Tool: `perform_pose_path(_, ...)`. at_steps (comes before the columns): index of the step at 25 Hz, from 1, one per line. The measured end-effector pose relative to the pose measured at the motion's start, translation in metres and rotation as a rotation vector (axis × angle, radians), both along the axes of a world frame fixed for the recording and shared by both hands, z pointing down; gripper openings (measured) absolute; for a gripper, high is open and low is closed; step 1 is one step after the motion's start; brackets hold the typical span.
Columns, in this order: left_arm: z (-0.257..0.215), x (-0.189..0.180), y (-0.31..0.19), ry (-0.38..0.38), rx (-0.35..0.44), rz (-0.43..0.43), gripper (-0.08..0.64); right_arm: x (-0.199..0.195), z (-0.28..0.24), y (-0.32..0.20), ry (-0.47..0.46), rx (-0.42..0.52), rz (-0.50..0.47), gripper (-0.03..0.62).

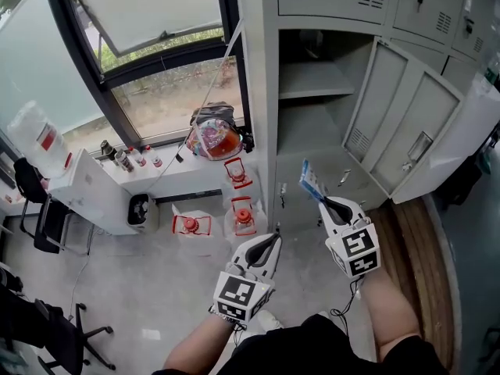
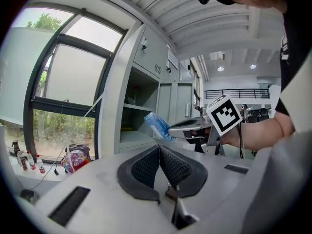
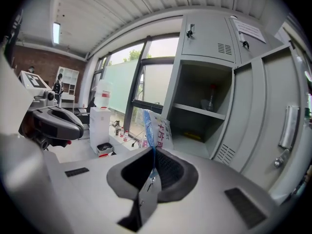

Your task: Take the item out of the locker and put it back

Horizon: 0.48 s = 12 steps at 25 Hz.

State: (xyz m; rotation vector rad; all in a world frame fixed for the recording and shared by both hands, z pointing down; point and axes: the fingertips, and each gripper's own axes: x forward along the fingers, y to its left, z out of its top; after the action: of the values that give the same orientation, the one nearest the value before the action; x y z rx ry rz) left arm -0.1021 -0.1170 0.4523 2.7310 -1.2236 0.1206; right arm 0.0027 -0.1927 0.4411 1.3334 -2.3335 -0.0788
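My right gripper (image 1: 322, 200) is shut on a thin blue and white packet (image 1: 311, 181), which sticks up from its jaws in front of the open grey locker (image 1: 312, 92). In the right gripper view the packet (image 3: 157, 129) stands on edge between the closed pads, with the open compartment (image 3: 204, 123) ahead and slightly right. The locker door (image 1: 406, 127) is swung wide open to the right. My left gripper (image 1: 274, 241) is lower and to the left, shut with nothing in it; its pads (image 2: 170, 165) meet. From the left gripper view I see the right gripper's packet (image 2: 156, 125).
A colourful bag (image 1: 212, 135) lies on the window sill, with small bottles (image 1: 133, 158) beside it. Red-capped water jugs (image 1: 191, 223) stand on the floor below. A white water dispenser (image 1: 86, 186) and black chairs (image 1: 47, 217) are at the left. More closed lockers (image 1: 422, 6) run rightward.
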Motion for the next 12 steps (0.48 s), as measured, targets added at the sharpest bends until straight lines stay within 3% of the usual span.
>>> perform_pose_path(12, -0.007, -0.006, -0.02, 0.025, 0.009, 0.013, 0.015, -0.002, -0.008, -0.046, 0.16, 0.041, -0.003, 0.067)
